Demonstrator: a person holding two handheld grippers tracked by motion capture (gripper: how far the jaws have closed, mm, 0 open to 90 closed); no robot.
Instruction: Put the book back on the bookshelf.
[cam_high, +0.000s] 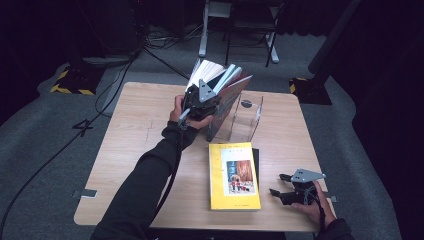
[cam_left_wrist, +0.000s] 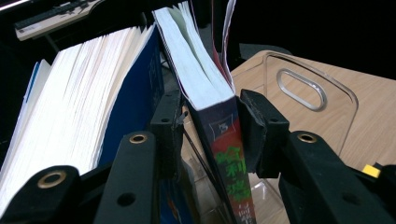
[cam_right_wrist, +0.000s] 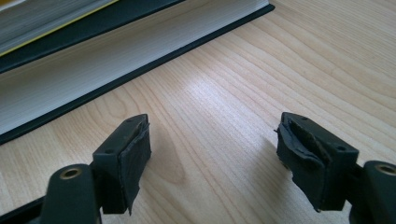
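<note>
A: Several books (cam_high: 212, 75) already lean in the clear stand (cam_high: 250, 117). Left gripper (cam_left_wrist: 205, 123) pinches one more by its spine, the red-spined book (cam_left_wrist: 229, 154), jaws pressed on both covers, lower end at the stand's near wall.

B: Seated yet?

A: Looks not. It's tilted and clamped, so likely mid-placement. Needs lowering and release.

B: What's left?

A: Two on the table (cam_high: 150, 115) in front of the stand: yellow book (cam_high: 233, 176) on top of a dark book (cam_right_wrist: 116, 60). Both untouched.

B: Right gripper (cam_high: 287, 187)?

A: Right of the yellow book, resting on the table, jaws spread, nothing between them.

B: Any readable text?

A: Red spine has green Chinese characters, can't make them out for sure. Yellow cover has a picture and small print, too small to read. A "4" is marked on the floor (cam_high: 82, 127) left of the table.
</note>
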